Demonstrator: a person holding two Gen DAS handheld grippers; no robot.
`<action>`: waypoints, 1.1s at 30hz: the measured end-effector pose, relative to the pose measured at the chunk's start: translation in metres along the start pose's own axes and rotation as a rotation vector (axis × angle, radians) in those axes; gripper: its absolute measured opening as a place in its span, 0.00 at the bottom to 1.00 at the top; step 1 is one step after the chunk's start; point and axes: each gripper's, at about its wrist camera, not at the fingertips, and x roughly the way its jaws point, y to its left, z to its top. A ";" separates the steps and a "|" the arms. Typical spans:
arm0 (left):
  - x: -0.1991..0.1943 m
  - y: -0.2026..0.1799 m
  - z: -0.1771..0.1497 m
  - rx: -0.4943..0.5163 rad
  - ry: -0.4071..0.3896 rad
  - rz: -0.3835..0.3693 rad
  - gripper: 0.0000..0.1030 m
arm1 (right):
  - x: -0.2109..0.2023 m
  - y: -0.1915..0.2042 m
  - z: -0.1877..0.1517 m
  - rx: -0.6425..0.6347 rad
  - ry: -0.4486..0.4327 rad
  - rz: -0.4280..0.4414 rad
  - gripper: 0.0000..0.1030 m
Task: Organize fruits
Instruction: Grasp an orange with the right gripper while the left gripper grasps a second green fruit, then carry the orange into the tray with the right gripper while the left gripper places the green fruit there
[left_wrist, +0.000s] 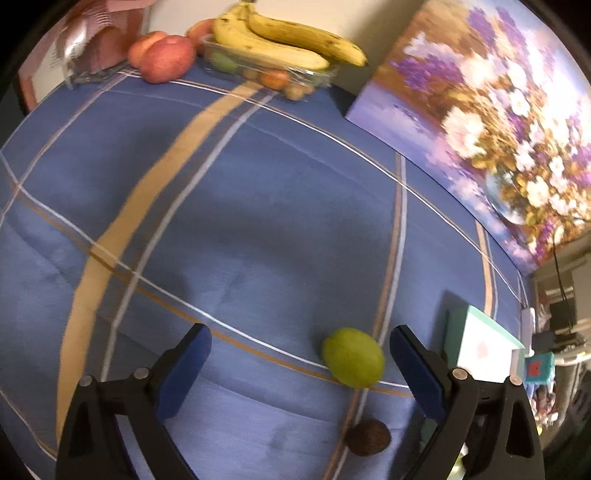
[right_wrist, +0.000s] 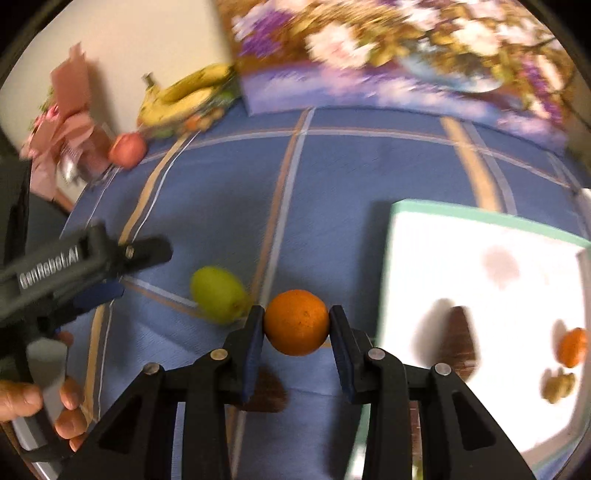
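Note:
In the right wrist view my right gripper (right_wrist: 296, 315) is shut on a small orange (right_wrist: 296, 328), one blue pad pressing each side of it, just above the blue checked tablecloth (right_wrist: 332, 184). A green round fruit (right_wrist: 218, 293) lies on the cloth to its left. My left gripper (left_wrist: 300, 330) stands open and wide over the cloth. The same green fruit (left_wrist: 352, 357) lies between its fingers, close to the right finger (left_wrist: 413, 362) and apart from the pad. Seen from the right wrist, the left gripper (right_wrist: 142, 271) reaches in from the left, held by a hand (right_wrist: 70, 406).
A white tray with a teal rim (right_wrist: 443, 206) on the right holds a brown cone, a small orange and a walnut-like piece. A dark brown fruit (left_wrist: 367, 437) lies near the green one. Bananas (left_wrist: 288, 40) on a glass dish, red apples (left_wrist: 166, 55) and a flower painting (left_wrist: 480, 110) line the back.

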 end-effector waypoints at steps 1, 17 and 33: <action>0.002 -0.004 -0.002 0.013 0.008 -0.010 0.95 | -0.007 -0.008 0.003 0.024 -0.017 -0.011 0.36; 0.027 -0.038 -0.020 0.120 0.049 -0.002 0.68 | -0.039 -0.059 0.006 0.195 -0.098 0.004 0.36; -0.016 -0.057 -0.018 0.130 -0.053 -0.027 0.49 | -0.051 -0.062 0.009 0.179 -0.123 0.023 0.36</action>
